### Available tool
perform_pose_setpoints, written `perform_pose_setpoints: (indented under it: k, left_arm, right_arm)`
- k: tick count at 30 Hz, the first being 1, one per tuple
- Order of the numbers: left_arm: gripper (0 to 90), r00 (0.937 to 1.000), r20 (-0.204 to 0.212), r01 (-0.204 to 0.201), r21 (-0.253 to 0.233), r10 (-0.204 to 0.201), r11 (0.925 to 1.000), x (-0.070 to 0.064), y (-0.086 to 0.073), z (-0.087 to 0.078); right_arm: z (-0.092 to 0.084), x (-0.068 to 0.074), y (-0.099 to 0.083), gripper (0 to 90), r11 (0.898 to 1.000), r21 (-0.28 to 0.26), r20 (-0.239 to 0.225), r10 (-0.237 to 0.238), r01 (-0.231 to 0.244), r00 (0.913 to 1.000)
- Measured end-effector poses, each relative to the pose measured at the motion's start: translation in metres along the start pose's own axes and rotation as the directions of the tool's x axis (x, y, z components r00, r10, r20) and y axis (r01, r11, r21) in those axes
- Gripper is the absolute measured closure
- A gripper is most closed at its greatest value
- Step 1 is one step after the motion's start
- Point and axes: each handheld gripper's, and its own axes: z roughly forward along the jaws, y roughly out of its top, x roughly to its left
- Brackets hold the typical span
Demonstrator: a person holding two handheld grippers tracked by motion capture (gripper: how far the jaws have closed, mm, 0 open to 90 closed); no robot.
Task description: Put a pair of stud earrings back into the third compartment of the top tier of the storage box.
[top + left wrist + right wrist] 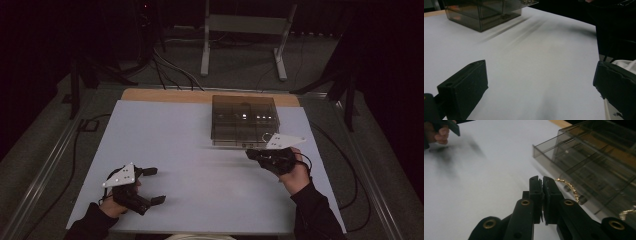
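Note:
A smoked clear box [244, 120] with several compartments stands at the far right of the white table [190, 145]. My right gripper [252, 154] hovers at its front edge, jaws pressed together. In the right gripper view the right gripper [542, 182] is shut on a thin gold chain [570, 188], which trails from the jaw tips toward the box [599, 162]. At the near left my left gripper [155, 186] rests low, open and holding nothing. The left gripper [539, 85] has bare table between its wide-apart jaws, with the box [481, 12] far off.
A wooden strip [165, 95] edges the table's far side. Beyond it stands a metal frame [245, 25], with cables [170, 70] on the floor. A second glint of gold [627, 213] lies by the box near the right gripper.

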Motion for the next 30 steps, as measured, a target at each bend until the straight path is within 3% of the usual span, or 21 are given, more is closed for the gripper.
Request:
perform_pose_setpoints:
  k: [14, 22, 30]
  left_arm:
    - [0.5, 0.9998, 0.014, 0.011, 0.003, -0.011, 0.9999, 0.0, 0.0, 0.0]
    - [0.5, 1.0, 0.003, -0.007, 0.008, 0.007, 0.9999, -0.001, 0.0, 0.001]
    - [0.5, 1.0, 0.003, 0.003, 0.0, -0.003, 1.0, 0.0, 0.0, -0.001]
  right_arm:
    - [-0.015, -0.028, 0.013, 87.1, 0.999, -0.023, 0.067, 0.039, -0.038, 0.997]
    - [-0.017, -0.043, 0.015, 87.1, 0.998, -0.024, 0.104, 0.059, -0.056, 0.9928]
    - [-0.014, -0.06, 0.016, 87.0, 0.997, -0.014, 0.14, 0.081, -0.08, 0.9868]
